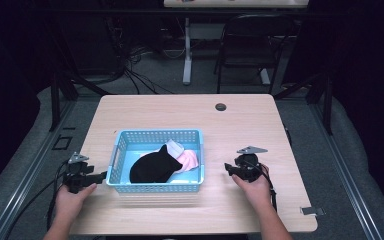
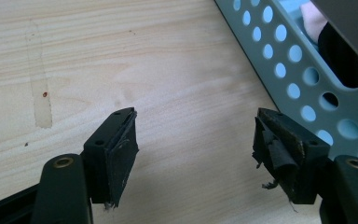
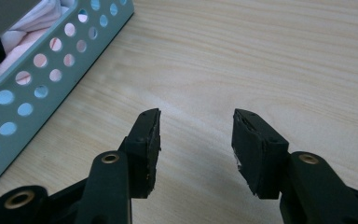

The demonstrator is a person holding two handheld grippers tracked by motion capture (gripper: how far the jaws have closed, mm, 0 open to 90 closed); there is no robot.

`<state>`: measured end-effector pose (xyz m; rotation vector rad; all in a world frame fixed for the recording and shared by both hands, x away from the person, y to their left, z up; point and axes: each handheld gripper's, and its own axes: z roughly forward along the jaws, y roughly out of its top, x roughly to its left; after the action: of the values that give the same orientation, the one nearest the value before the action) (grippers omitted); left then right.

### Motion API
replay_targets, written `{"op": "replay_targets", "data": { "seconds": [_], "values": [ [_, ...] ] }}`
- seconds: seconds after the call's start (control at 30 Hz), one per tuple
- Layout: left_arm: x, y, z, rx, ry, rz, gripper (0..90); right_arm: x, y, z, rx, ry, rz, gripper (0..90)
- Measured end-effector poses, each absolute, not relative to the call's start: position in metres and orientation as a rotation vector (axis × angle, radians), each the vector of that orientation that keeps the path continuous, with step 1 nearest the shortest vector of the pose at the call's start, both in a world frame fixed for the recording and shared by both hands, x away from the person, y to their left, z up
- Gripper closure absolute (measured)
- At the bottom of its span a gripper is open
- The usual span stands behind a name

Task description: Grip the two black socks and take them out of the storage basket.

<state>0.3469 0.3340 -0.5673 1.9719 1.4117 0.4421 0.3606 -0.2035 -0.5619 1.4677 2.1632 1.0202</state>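
Two hand-held grippers flank a light blue basket on the tabletop, one at each short end. The basket is rectangular, with its long axis running left to right across the high view, parallel to the near table edge; its open top faces upward and its walls are pierced by rows of round holes. It sits left of the tabletop's centre, toward the near edge.

Inside the basket lie a black cloth, bunched toward the near left, a pink cloth to its right, and a white piece just behind them; the three touch or overlap. Their exact kind cannot be told, and where each one ends is hidden by the folds and by the near wall.

The left hand-held gripper lies just beside the basket's left end, pointing toward it; its jaws stand apart with nothing between them, bare wood showing in the gap in the left gripper view. In that view the basket wall is cut off at the right edge, and a grey edge at the top right corner hides part of the contents.

The right hand-held gripper points toward the basket's right end but stands apart from it, jaws wide and empty. In the right gripper view the basket is cropped at the left, with pink and white cloth visible through the holes
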Motion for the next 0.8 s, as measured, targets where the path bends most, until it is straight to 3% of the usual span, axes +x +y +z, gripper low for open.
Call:
{"op": "replay_targets", "data": {
  "seconds": [0.8],
  "values": [
    [0.338,0.337,-0.566,1.983,1.403,0.455,31.4,0.362,-0.195,-0.542,1.373,2.146,1.028,53.6]
  ]
}}
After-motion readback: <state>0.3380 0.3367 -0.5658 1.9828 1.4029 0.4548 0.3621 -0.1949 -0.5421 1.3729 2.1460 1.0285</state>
